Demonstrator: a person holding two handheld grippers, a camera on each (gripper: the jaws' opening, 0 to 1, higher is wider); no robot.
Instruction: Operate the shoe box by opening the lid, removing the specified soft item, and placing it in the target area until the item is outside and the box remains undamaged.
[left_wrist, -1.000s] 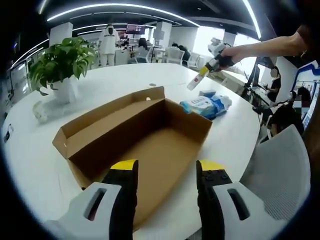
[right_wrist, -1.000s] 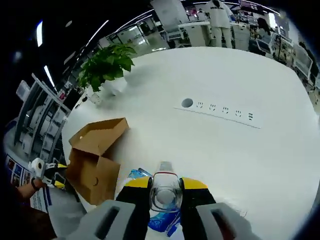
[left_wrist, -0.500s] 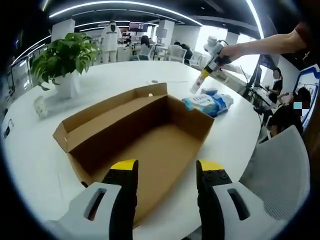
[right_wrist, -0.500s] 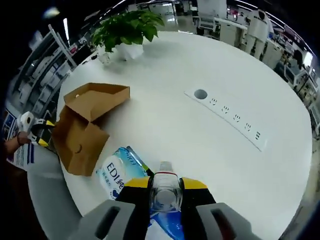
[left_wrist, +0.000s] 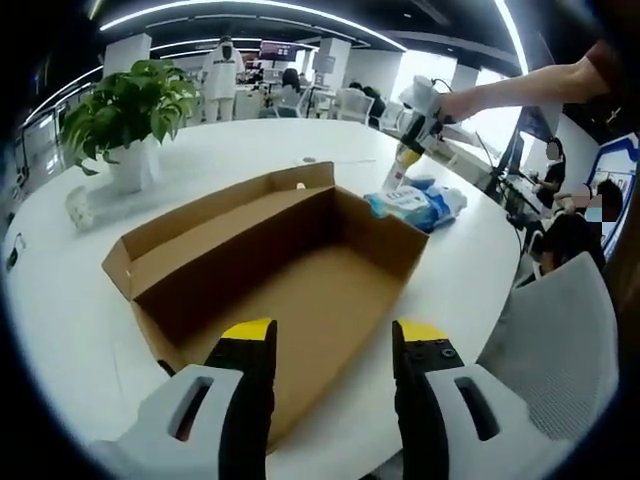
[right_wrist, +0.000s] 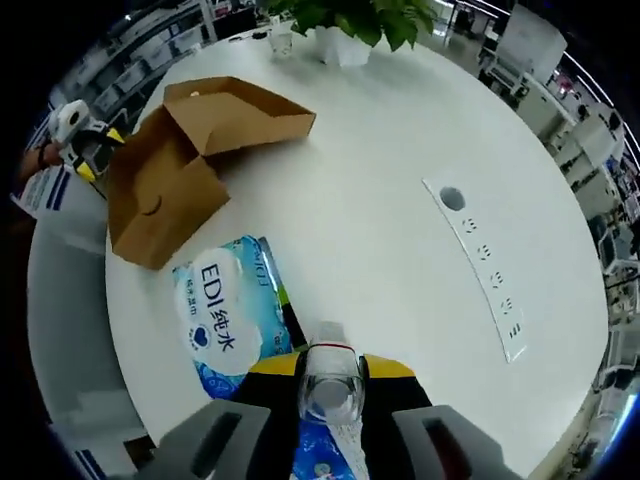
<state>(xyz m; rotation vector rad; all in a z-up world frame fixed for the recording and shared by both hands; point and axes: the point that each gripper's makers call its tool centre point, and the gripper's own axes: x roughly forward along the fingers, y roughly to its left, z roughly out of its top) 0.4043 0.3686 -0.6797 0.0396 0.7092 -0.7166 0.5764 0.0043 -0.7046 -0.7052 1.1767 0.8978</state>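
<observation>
An open brown cardboard box (left_wrist: 300, 270) lies on the white table, its inside bare, with the lid folded back on the far side. My left gripper (left_wrist: 335, 335) hangs open over the box's near end, nothing between its jaws. A soft blue-and-white wipes pack (left_wrist: 415, 203) lies on the table just beyond the box. My right gripper (right_wrist: 332, 368) is shut on a clear plastic bottle (right_wrist: 330, 390), held above the pack (right_wrist: 225, 320). In the left gripper view the right gripper (left_wrist: 420, 110) hovers with the bottle (left_wrist: 398, 172) tilted down at the pack.
A potted plant (left_wrist: 125, 110) stands at the far left of the table (left_wrist: 60, 300). A power strip (right_wrist: 480, 270) is set into the tabletop. A grey chair (left_wrist: 550, 340) stands close by the table edge. People and desks fill the background.
The right gripper has come down with the bottle toward the wipes pack, and its view has swung over the table. The left gripper has barely moved.
</observation>
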